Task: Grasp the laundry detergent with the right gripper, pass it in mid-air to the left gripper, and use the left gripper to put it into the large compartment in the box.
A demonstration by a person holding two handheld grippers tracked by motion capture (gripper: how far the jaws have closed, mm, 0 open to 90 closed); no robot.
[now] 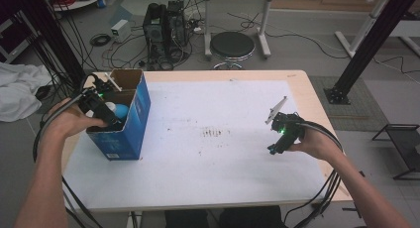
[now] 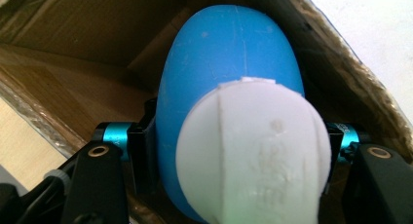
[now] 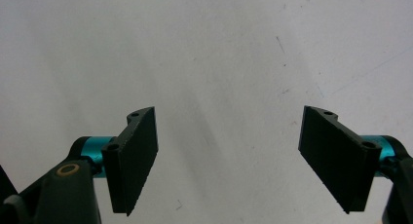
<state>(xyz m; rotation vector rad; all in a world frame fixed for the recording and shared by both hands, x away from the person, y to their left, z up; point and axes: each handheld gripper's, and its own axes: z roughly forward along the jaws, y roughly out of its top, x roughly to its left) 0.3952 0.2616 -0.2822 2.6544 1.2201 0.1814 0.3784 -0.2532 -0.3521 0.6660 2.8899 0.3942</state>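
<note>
A blue bottle [image 2: 229, 53] with a white cap [image 2: 248, 151] sits between the jaws of my left gripper [image 2: 236, 153], which is shut on its body just behind the cap. The bottle [image 1: 120, 110] and left gripper [image 1: 113, 119] are inside the open top of a cardboard box [image 1: 131, 134] with blue outer walls, standing at the table's left side. The box's brown inner walls [image 2: 73, 48] surround the bottle. At the table's right side, my right gripper [image 1: 274, 148] hovers low over the white surface; in the right gripper view it [image 3: 229, 156] is open with nothing between its pads.
The white table sheet [image 1: 223, 153] has a dark smudge [image 1: 213, 133] at its middle. Beyond the far edge stand a black stool [image 1: 232, 45] and computer towers [image 1: 163, 27] among cables. A black frame post [image 1: 366, 44] rises at the right.
</note>
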